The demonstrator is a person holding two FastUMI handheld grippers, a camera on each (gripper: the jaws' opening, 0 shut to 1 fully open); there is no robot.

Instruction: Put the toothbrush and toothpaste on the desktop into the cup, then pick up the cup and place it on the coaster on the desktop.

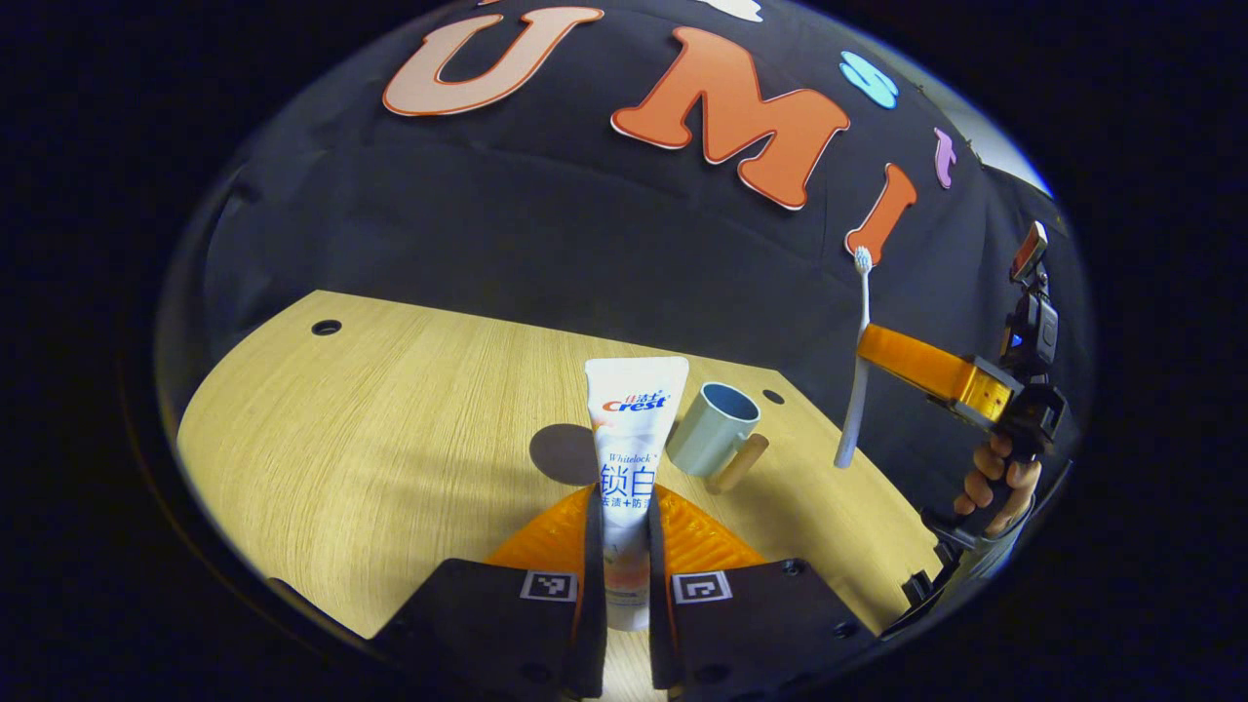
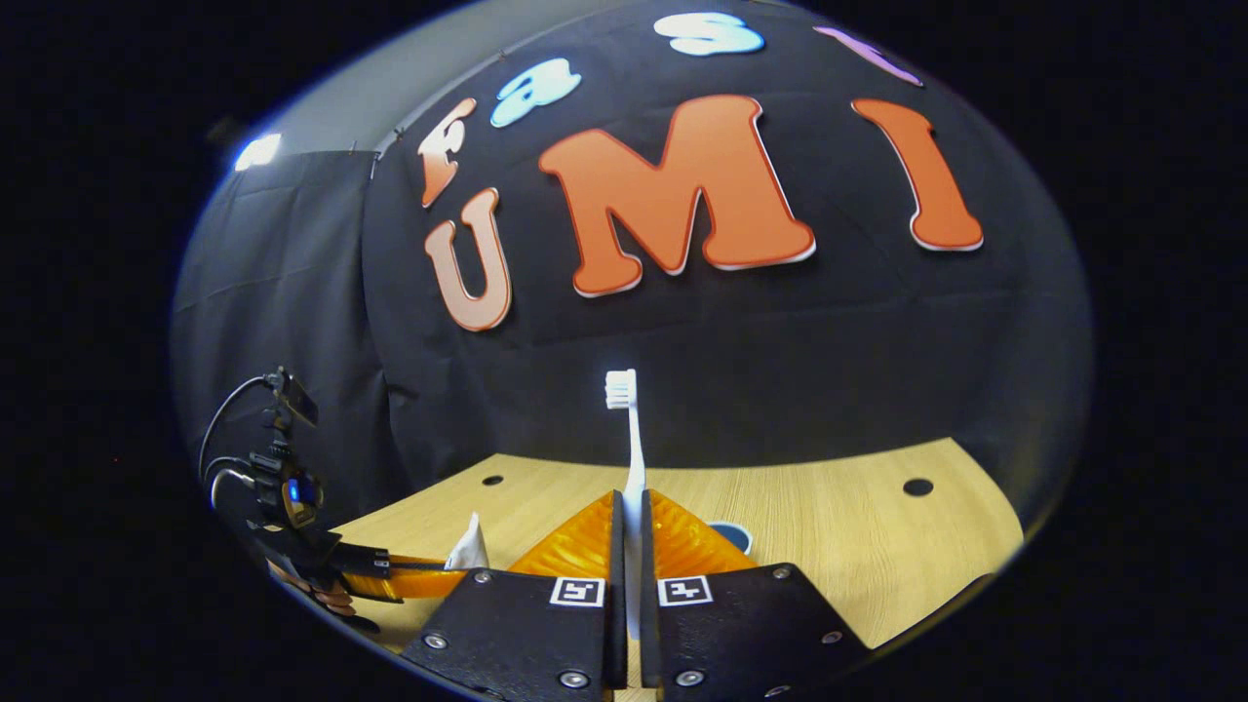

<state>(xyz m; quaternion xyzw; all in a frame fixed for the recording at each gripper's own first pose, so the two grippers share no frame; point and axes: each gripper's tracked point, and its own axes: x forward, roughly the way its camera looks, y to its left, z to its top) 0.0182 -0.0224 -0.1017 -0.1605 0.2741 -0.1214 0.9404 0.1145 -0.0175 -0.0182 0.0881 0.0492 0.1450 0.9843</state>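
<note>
Toothpaste [image 1: 629,458]: tube held upright, clamped between both fingers of the left hand-held gripper [image 1: 624,546], raised above the wooden counter [image 1: 390,429]. Toothbrush [image 2: 632,458]: held upright, bristles up, clamped between both fingers of the right hand-held gripper [image 2: 632,546], which is seen at far right in the left gripper view with a hand [image 1: 994,483] on its grip. Cup [image 1: 717,429]: stood on the counter just beyond the tube, wooden handle to the right; a dark round coaster [image 1: 565,453] is seen to its left.

white toothpaste [image 1: 629,458] upright, toothbrush [image 1: 858,361] upright, cup [image 1: 714,429] tilted
</note>
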